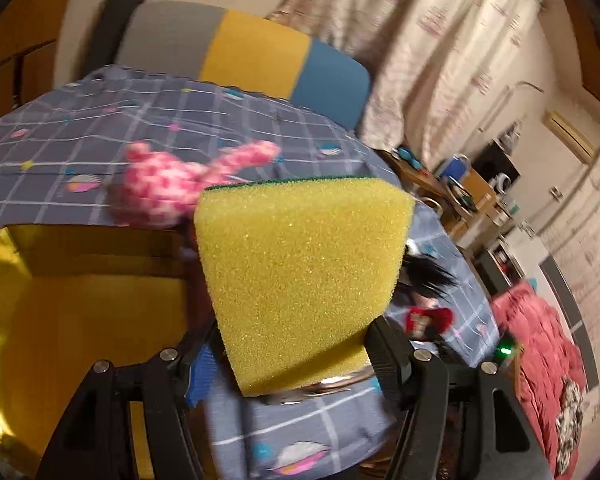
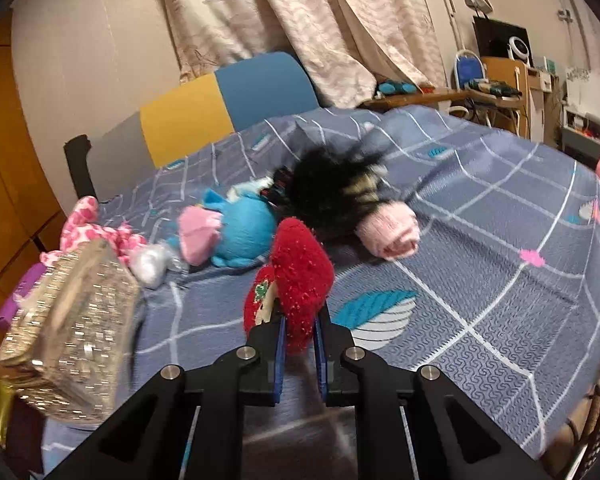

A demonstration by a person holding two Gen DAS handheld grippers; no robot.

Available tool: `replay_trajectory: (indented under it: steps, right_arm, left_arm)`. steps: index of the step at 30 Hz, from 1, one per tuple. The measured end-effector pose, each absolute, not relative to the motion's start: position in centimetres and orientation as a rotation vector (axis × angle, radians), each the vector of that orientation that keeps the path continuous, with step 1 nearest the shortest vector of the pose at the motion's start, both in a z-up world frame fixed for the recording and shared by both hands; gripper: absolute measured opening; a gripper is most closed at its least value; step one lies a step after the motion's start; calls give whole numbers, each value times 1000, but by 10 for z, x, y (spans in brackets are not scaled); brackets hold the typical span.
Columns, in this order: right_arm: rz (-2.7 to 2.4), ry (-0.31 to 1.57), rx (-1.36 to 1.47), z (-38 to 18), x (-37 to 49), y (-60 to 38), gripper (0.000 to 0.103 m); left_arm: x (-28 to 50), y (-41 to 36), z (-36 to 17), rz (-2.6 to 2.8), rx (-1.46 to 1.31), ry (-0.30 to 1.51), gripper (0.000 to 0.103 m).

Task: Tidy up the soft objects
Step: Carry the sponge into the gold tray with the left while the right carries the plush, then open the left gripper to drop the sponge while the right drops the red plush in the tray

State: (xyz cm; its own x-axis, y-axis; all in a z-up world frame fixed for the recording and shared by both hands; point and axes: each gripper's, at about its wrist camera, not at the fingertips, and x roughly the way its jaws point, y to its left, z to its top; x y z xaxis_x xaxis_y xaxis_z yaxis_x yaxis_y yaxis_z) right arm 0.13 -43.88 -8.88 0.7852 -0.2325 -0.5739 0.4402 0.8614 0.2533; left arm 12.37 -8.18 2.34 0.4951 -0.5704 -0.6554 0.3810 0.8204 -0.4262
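Left wrist view shows the left gripper (image 1: pixel 296 364) clamping a yellow sponge (image 1: pixel 300 276) above what may be a yellow box (image 1: pixel 80 312) at the bed (image 2: pixel 480 280) edge, while the right gripper (image 2: pixel 300 332) pinches a red plush (image 2: pixel 300 276), and a blue plush (image 2: pixel 240 232) and black furry toy (image 2: pixel 332 188) lie mid-bed unsorted.

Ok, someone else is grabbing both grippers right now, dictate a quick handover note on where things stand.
Left gripper: jaws wide, clamped on the yellow foam sponge with green scrub layer, beside the gold-lined box.
Right gripper: shut on the red knitted sock, over the blue grid-patterned bedspread.
On the bedspread: blue and pink plush toy, black furry toy, rolled pale pink sock, pink spotted plush.
Done: the pictures don't show anything boxed.
Left: drop sponge and sock, then collect the rest.
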Motion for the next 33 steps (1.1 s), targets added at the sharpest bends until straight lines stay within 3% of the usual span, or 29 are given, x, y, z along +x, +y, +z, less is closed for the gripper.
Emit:
replay_trajectory:
  steps: [18, 27, 33]
  right_arm:
    - [-2, 393, 288, 32, 12, -283, 13]
    - [248, 516, 202, 17, 52, -176, 13]
    - [336, 606, 180, -6, 69, -131, 13]
  left_arm:
    - [215, 64, -77, -215, -221, 1120, 67]
    - [264, 89, -103, -151, -226, 1220, 70]
    - [269, 88, -107, -180, -195, 1257, 78]
